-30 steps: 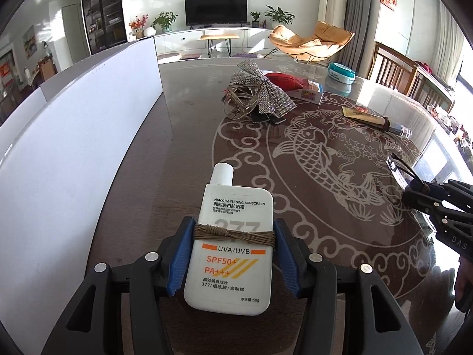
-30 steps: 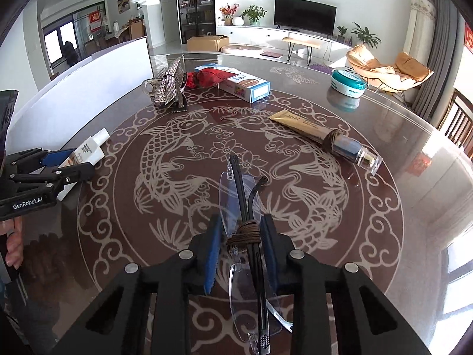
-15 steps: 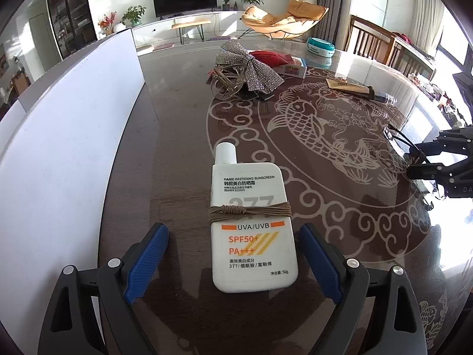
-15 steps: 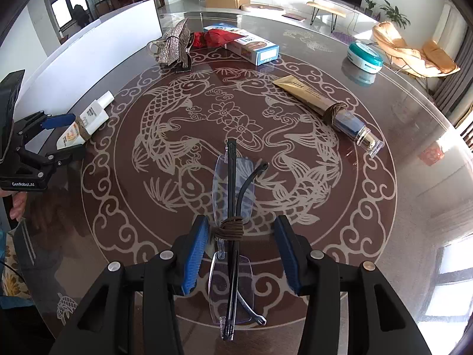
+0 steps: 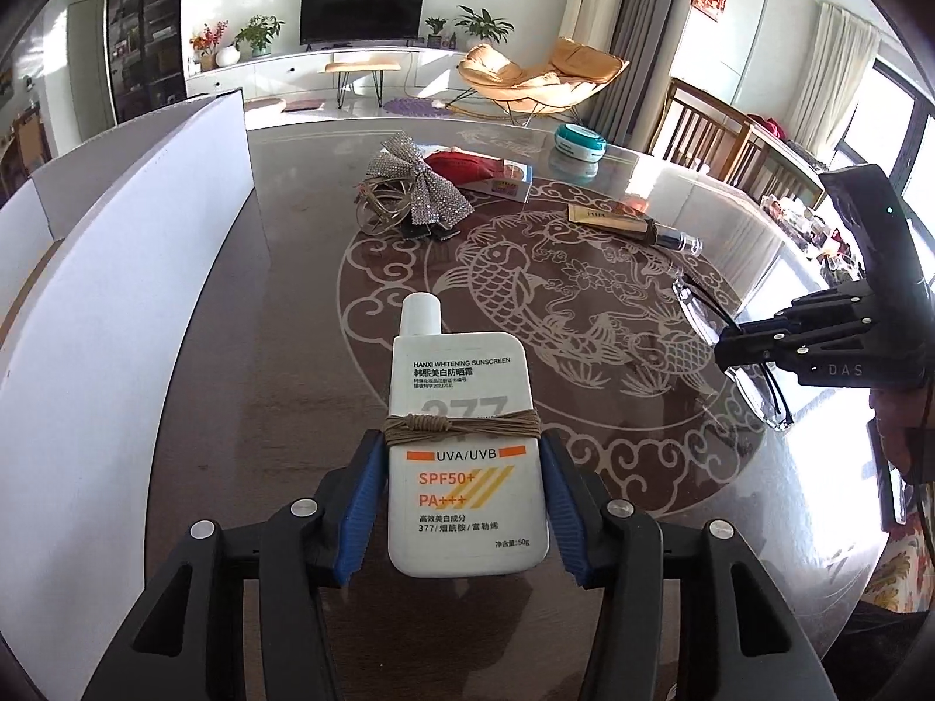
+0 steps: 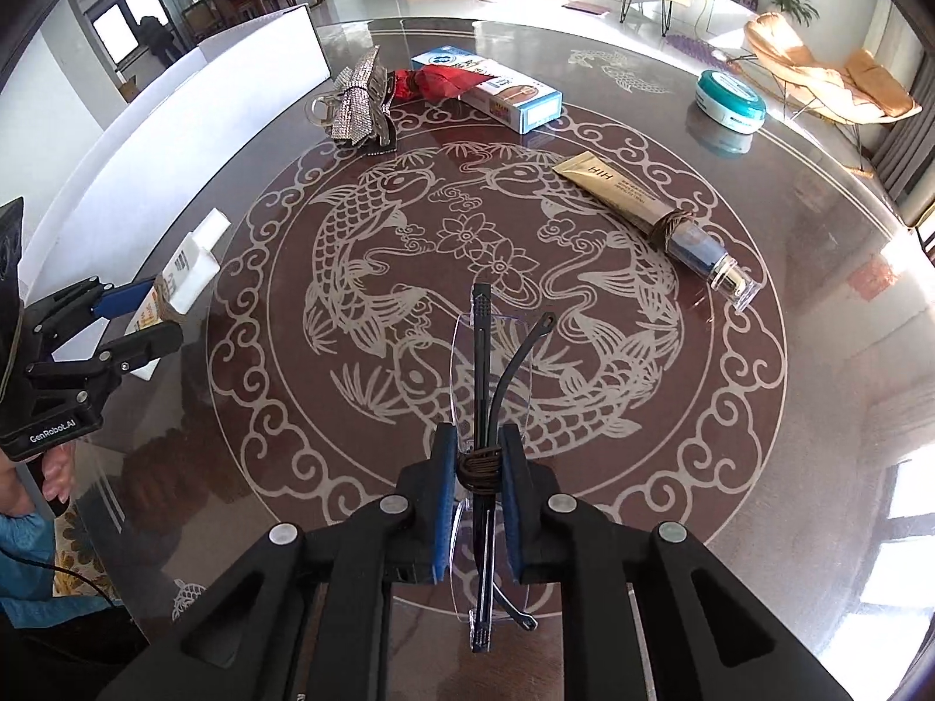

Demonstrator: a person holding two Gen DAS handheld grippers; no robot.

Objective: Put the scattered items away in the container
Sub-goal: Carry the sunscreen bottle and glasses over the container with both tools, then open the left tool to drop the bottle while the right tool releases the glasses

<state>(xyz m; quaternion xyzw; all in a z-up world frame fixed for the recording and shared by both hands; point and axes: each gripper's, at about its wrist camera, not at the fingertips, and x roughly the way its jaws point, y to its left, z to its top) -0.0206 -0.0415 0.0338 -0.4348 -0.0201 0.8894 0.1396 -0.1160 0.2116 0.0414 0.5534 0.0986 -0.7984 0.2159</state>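
Note:
My left gripper [image 5: 461, 455] is shut on a white sunscreen bottle [image 5: 461, 432] wrapped with brown cord, blue pads on both its sides; it also shows in the right wrist view [image 6: 187, 274]. My right gripper [image 6: 476, 455] is shut on folded rimless glasses [image 6: 488, 385] at their cord wrap; the glasses show in the left wrist view [image 5: 736, 350] at the right. A white-walled container [image 5: 146, 269] stands along the table's left edge, left of the bottle.
On the round fish-patterned table [image 6: 584, 467] lie a rhinestone bow clip [image 6: 359, 102], a red pouch [image 6: 438, 82], a blue-white box [image 6: 502, 93], a gold tube with a blue bottle [image 6: 648, 216] and a teal round tin [image 6: 730, 99].
Both grippers were open half a second ago, around the bottle and the glasses. Both have closed on them again, and the glasses now hang above the table.

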